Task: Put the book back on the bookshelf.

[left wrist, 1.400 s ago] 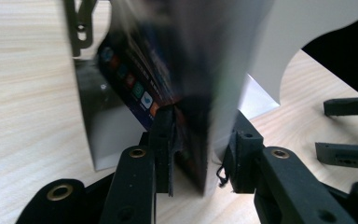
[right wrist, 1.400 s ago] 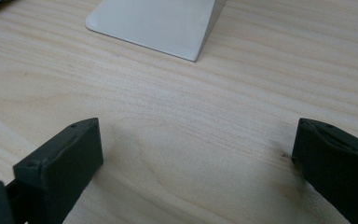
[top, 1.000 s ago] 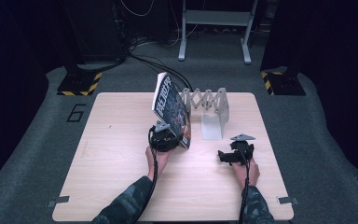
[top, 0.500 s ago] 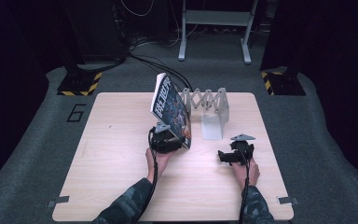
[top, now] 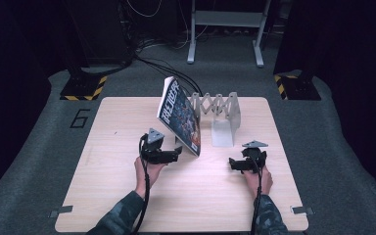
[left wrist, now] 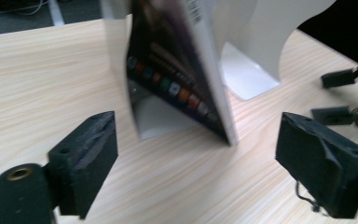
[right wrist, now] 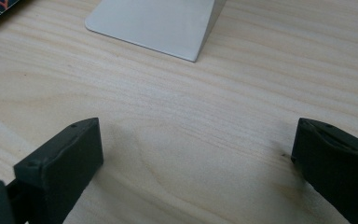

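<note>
I am watching the left gripper (top: 177,154) sitting just beside the lower edge of the glossy magazine with the dark illustrated cover (top: 178,115); its jaws have just been opening and are now standing wide, with nothing between them. In the left gripper view the magazine (left wrist: 177,70) is standing on edge ahead of the jaws, apart from both pads, leaning against the pale grey metal bookend rack with the zigzag top (top: 219,115). I am seeing large white lettering running down the cover in the high view, but it is too small for me to read; a row of small coloured squares is running along the cover's lower part in the left gripper view, also unreadable. The right gripper (top: 232,164) is resting low over the light wooden table (top: 127,196), well apart from the magazine, its jaws spread wide and empty. A large grey "6" (top: 80,118) is marked on the dark floor left of the table.
</note>
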`<state>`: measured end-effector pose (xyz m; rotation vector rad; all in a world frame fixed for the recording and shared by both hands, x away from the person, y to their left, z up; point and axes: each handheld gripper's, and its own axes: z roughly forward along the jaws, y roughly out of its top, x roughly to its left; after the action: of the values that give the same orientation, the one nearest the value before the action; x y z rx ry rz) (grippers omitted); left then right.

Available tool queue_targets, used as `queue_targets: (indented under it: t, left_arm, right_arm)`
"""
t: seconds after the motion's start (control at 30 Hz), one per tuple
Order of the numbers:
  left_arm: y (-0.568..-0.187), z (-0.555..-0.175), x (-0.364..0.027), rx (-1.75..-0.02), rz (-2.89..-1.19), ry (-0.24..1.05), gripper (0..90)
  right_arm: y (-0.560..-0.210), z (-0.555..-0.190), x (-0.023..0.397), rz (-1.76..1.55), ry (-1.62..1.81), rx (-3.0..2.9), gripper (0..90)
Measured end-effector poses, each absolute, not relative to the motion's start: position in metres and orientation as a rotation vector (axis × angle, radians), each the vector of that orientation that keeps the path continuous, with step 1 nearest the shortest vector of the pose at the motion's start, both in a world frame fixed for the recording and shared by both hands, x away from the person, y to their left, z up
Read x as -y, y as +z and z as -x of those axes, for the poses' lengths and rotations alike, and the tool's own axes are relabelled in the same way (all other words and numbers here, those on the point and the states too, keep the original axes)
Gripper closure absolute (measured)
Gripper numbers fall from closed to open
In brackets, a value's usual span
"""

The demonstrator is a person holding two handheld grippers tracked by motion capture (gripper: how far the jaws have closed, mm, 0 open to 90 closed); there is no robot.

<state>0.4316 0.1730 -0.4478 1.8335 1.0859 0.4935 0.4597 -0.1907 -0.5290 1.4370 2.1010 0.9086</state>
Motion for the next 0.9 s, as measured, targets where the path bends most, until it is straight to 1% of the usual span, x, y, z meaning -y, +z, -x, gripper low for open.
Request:
queue_targets:
  t: [0.13,0.17,0.5,0.67,0.9]
  left_arm:
    - [-0.449,-0.425,-0.189,-1.111,-1.832,0.525,8.8]
    - [-0.450,-0.424,-0.191,-1.130,-1.814,0.519,7.6]
    - [-0.461,-0.411,-0.217,-1.184,-1.857,0.529,2.2]
    - [-0.471,-0.404,-0.230,-1.204,-1.903,0.534,1.1]
    - [-0.485,-0.393,-0.246,-1.254,-1.907,0.543,0.4]
  right_arm:
    - [-0.529,-0.460,0.191,-1.437,0.908,-2.101,1.4]
    - [-0.529,-0.460,0.191,-1.438,0.910,-2.101,1.5]
    - [-0.529,-0.460,0.191,-1.437,0.911,-2.101,1.5]
    - [-0.529,-0.460,0.191,-1.437,0.910,-2.101,1.5]
    - [-0.529,-0.460,0.191,-1.437,0.911,-2.101,1.5]
